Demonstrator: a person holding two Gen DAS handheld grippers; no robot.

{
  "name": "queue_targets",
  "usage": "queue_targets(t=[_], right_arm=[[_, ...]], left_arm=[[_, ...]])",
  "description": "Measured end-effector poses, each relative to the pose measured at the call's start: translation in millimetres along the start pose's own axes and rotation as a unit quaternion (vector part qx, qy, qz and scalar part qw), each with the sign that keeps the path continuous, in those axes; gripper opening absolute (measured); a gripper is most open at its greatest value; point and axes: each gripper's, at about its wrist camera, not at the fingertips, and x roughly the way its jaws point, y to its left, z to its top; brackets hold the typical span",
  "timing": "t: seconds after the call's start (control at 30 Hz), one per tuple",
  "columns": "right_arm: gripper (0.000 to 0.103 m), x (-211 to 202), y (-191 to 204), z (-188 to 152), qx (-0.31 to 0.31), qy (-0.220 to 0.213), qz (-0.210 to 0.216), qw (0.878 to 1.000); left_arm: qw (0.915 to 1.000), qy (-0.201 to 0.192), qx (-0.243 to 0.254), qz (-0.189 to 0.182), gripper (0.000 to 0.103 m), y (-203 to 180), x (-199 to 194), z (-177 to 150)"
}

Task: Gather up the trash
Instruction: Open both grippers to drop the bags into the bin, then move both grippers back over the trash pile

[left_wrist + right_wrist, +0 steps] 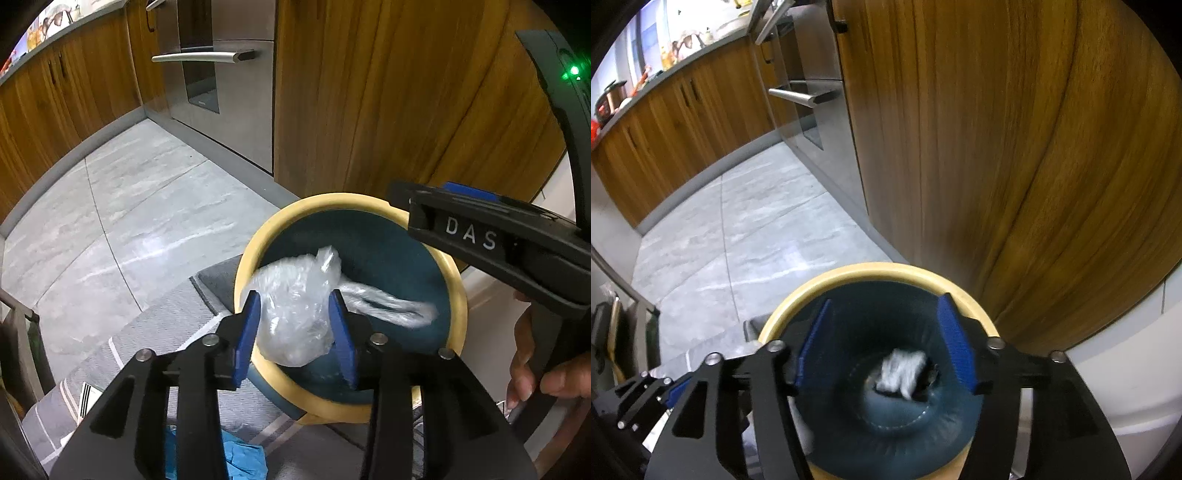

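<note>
A round bin with a pale yellow rim and a dark teal lining stands on the floor by a wooden cabinet. In the left wrist view my left gripper hangs over the bin's near side. A crumpled clear plastic bag sits loosely between its blue pads, its handles blurred over the bin's mouth. My right gripper stands open directly above the bin. Below it, down inside the bin, a blurred white scrap shows. The right gripper also reaches over the bin's far rim, held by a hand.
Wooden cabinet doors rise right behind the bin. A stainless appliance with a bar handle stands to their left. Grey tile floor spreads out to the left. A grey striped rug and something blue and crumpled lie near the bin's base.
</note>
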Motion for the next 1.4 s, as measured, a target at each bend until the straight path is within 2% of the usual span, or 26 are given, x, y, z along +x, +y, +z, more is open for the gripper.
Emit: queue_targets(t=[0.07,0.23,0.4,0.6,0.87,1.0,1.23,1.4], right_arm=[[0.077,-2,1,-1,-0.002,-0.005,0.0,1.0],[0.088,-6,4,0,-0.007,-0.014,-0.002,1.0],[0.092,-10,6,1,-0.007,-0.022,0.006,1.0],[0.095,-25,19,-1,-0.049,-0.046,0.006,0.998],[0.097,-61,28,-11,-0.034,-0.061,0.041,0.997],[0.097,-75,40,-23,-0.024,-0.051,0.068,0.996],[0.097,-91,65,-40,-0.057,-0.041,0.093,0.993],[0.097,-92,83,-48,-0.081,-0.033,0.104,0.991]], left_arm=[[1.0,-0.005,-0.001,0.005,0.05,1,-5,-1],[0.9994,-0.023,-0.022,0.016,0.067,9,-22,-7],[0.9983,-0.031,-0.035,0.035,0.071,19,-38,-14],[0.9965,-0.043,-0.048,0.053,0.075,30,-65,-22],[0.9932,-0.071,-0.052,0.077,0.08,45,-117,-38],[0.9906,-0.085,-0.058,0.09,0.082,56,-149,-55],[0.9827,-0.099,-0.096,0.124,0.085,93,-200,-100],[0.9774,-0.095,-0.108,0.155,0.086,121,-219,-131]])
